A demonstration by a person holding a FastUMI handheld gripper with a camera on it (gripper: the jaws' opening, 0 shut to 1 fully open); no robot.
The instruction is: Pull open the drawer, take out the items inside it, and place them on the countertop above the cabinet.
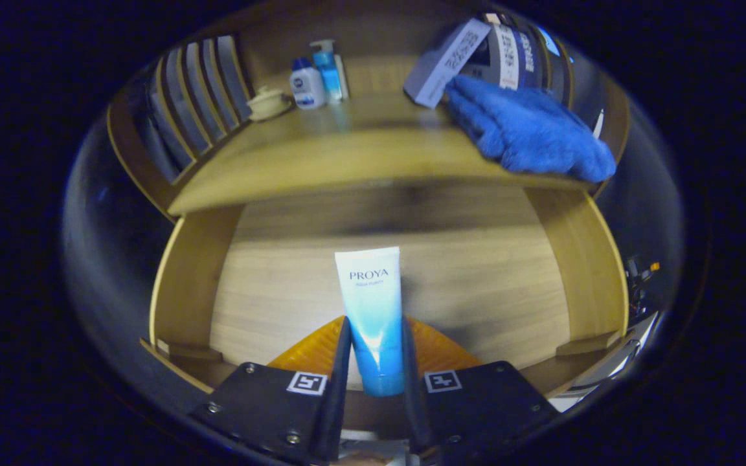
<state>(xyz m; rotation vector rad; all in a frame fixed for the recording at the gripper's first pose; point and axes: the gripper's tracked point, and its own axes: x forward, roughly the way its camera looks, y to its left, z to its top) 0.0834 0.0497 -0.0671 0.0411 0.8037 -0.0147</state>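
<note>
- We see the claw clamped on a white-and-blue tube; both fingers press its lower sides, cap end toward the camera, and the tube points forward.
- Beneath and beyond the tube lies the open drawer: pale wood-grain floor, raised wooden side walls, blurred toward its back.
- Above the drawer, the wooden desk runs across, its front edge catching the light.
- On the desk, near its right end, a blue cloth hangs slightly over the edge; a pale box leans just behind it.
- Far back stand a white bottle, a blue pump bottle and a small cream dish.
- A slatted wooden panel closes the desk's left side.
</note>
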